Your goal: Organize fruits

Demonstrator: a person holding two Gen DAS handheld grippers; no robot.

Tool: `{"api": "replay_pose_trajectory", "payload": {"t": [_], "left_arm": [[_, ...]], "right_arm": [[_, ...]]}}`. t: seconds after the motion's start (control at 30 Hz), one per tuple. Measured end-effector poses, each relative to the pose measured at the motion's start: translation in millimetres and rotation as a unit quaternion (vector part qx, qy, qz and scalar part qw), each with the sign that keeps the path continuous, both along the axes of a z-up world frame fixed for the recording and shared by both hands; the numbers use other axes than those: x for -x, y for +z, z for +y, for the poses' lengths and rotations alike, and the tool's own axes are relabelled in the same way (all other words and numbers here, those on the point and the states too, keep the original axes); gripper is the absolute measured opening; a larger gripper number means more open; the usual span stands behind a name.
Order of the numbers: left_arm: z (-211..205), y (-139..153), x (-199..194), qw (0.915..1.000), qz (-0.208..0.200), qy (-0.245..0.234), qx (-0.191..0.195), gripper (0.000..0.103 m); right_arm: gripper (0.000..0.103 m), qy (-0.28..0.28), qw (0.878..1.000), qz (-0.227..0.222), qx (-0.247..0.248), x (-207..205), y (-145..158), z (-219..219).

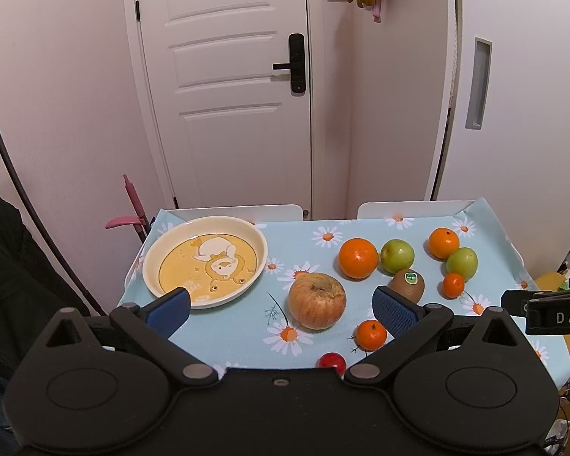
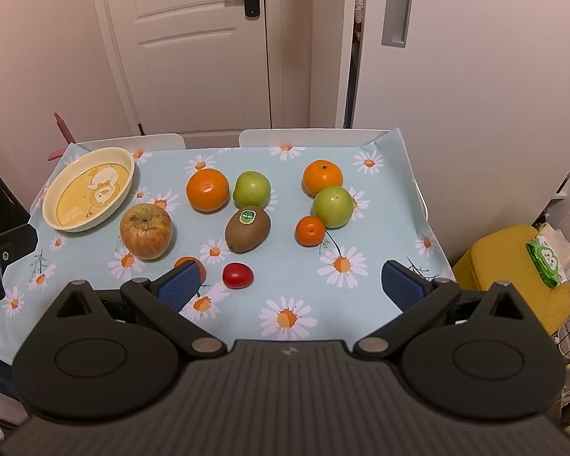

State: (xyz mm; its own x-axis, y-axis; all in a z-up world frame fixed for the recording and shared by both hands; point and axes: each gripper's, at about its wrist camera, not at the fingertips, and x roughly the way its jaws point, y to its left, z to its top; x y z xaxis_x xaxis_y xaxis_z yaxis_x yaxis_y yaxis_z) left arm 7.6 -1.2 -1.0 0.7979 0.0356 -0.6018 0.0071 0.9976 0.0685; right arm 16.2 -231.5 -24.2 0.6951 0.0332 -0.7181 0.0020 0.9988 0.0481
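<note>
Nothing sorted yet: the plate [image 2: 88, 189] sits bare at the table's far left, every fruit from apple [image 2: 145, 230] to kiwi [image 2: 247, 229] loose on the cloth, left gripper [image 1: 281, 306] and right gripper [image 2: 290, 285] both spread wide, holding nothing.

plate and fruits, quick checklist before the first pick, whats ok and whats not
1. Plate empty and ready for fruit: ok.
2. Left gripper open, holding nothing: ok.
3. Right gripper open, holding nothing: ok.
4. Apple beside the plate, clear of other fruit, in front of the left gripper: ok.
5. Kiwi free of its neighbours: cannot tell; the green apple sits very close.
6. Any fruit in the plate yet: not ok, all on the tablecloth.
</note>
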Motion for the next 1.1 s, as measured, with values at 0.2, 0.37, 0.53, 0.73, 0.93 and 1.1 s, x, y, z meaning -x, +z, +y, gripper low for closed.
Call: {"api": "replay_pose_trajectory", "payload": {"t": [0.2, 0.37, 0.53, 0.73, 0.93, 1.1], "left_arm": [[0.4, 0.6, -2.4, 1.0000, -0.001, -0.001, -0.001, 0.103], [-0.2, 1.6, -3.3, 1.0000, -0.001, -0.003, -0.001, 0.103], [-0.1, 1.8, -4.3, 1.0000, -0.001, -0.004, -0.001, 0.103], [1.1, 2.3, -5.4, 1.0000, -0.001, -0.004, -0.002, 0.103], [5.6, 3.5, -11.4, 1.0000, -0.002, -0.009, -0.001, 0.103], [9.7, 2.0, -17.4, 0.9999, 0.003, -0.016, 0.001, 0.103]], "right_arm": [[0.103, -0.002, 1.000, 0.000, 0.000, -2.0, 2.5, -0.8], [0.103, -0.003, 1.000, 0.000, -0.001, -2.3, 2.1, -0.8], [0.103, -0.002, 1.000, 0.000, -0.001, -2.6, 2.1, -0.4], [0.103, -0.002, 1.000, 0.000, -0.001, -2.7, 1.8, 0.3], [0.103, -0.006, 1.000, 0.000, -0.002, -4.7, 3.3, 2.4], [0.103, -0.012, 1.000, 0.002, -0.009, -11.1, 3.3, 5.2]]}}
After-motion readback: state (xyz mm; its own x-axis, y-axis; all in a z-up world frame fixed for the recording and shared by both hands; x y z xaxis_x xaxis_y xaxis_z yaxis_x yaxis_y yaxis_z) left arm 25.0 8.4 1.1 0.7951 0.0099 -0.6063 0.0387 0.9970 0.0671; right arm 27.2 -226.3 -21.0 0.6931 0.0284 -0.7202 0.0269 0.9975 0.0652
